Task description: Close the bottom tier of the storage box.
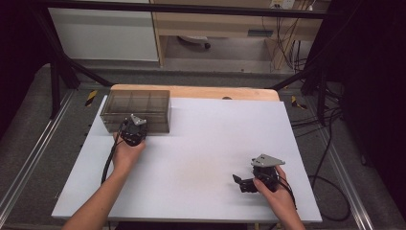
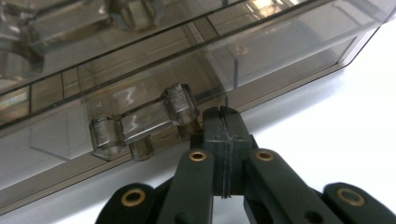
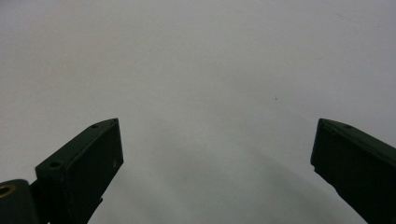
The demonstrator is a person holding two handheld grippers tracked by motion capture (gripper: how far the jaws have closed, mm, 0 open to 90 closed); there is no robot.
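Over at the far left of the white bench (image 1: 201, 158), the left hand-held gripper (image 2: 223, 122) noses its pressed-together jaws against the smoky compartment box's (image 1: 136, 110) clear latch (image 2: 142, 126), seemingly to flip it. Meanwhile the right hand-held gripper (image 1: 242, 182) idles wide apart near the front.

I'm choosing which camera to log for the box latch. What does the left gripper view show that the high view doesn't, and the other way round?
Left gripper view alone: the clear latch on the smoky box's front wall, and the left gripper's jaws pressed together just beside it.

High view alone: the whole white table, both hands, and the right gripper with jaws apart, far from the box.

Both: the compartmented translucent box with the left gripper at its front.
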